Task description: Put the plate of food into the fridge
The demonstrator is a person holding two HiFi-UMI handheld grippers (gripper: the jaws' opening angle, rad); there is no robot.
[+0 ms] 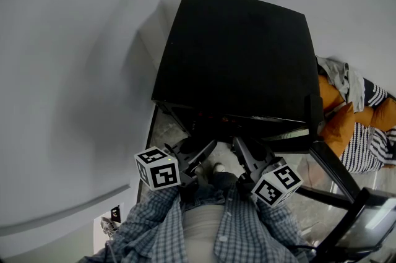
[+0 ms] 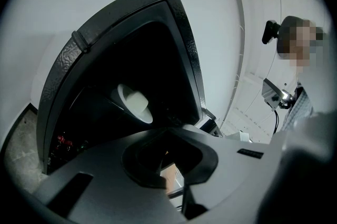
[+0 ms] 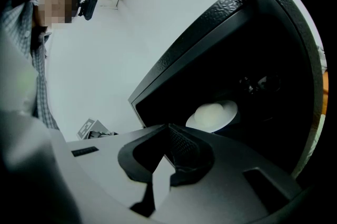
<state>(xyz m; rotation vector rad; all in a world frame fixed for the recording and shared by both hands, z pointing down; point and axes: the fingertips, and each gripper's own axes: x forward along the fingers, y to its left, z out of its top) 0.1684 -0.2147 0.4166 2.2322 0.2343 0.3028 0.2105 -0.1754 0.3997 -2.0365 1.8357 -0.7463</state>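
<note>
The black fridge [image 1: 235, 51] stands against the white wall with its front open toward me. Inside it sits a white plate [image 2: 134, 107] [image 3: 229, 112] carrying a pale round piece of food [image 3: 210, 112], on a shelf in the dark interior. Both grippers hang side by side just outside the opening, pointing in, apart from the plate. The left gripper [image 1: 207, 145] [image 2: 168, 136] looks shut, and nothing is held between its pads. With its jaws together, the right gripper [image 1: 237, 143] [image 3: 169, 130] is shut and empty.
A dark glass-framed panel [image 1: 346, 194], apparently the fridge door, juts out at the lower right. Orange and striped cloth [image 1: 356, 113] lies right of the fridge. Small red items [image 2: 63, 141] sit low inside the fridge. The person's checked shirt [image 1: 247, 237] fills the bottom.
</note>
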